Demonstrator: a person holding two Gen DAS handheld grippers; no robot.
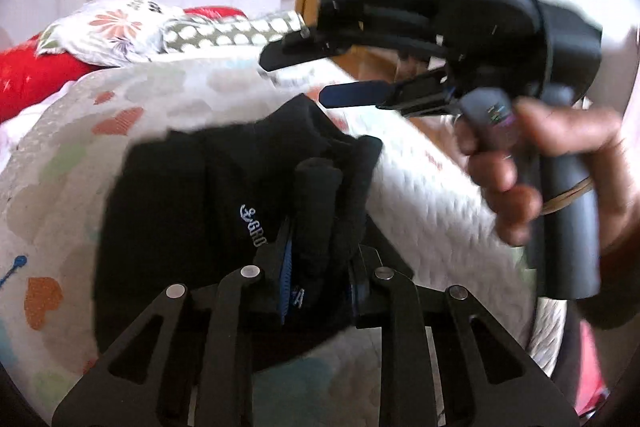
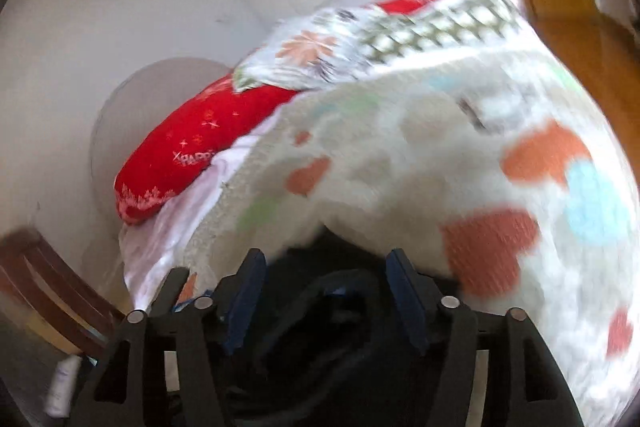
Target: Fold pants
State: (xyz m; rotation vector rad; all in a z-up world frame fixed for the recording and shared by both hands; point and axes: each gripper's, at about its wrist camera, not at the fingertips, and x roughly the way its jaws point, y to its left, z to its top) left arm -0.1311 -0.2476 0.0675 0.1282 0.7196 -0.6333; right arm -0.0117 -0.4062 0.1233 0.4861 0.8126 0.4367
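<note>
On the bed: black pants (image 1: pixel 192 211) gathered over a heart-print blanket (image 1: pixel 420 183), one edge pinched in the left gripper (image 1: pixel 320 267).

Left gripper: jaws nearly closed, clamped on a bunched roll of the dark cloth, which hangs from the pads above the blanket. Right gripper (image 1: pixel 320 79): held in a hand (image 1: pixel 560 163) to the right; jaws parted, nothing between them in the left view; its own camera shows dark cloth low between the pads (image 2: pixel 408 291), contact not discernible. Red pillow (image 1: pixel 36 75) and floral pillow (image 1: pixel 116 27) lie at the far end. Risk: with only one clamp secure, the bunched cloth may slip or twist, giving a crooked fold; the thick roll could work out of the narrow grip.
</note>
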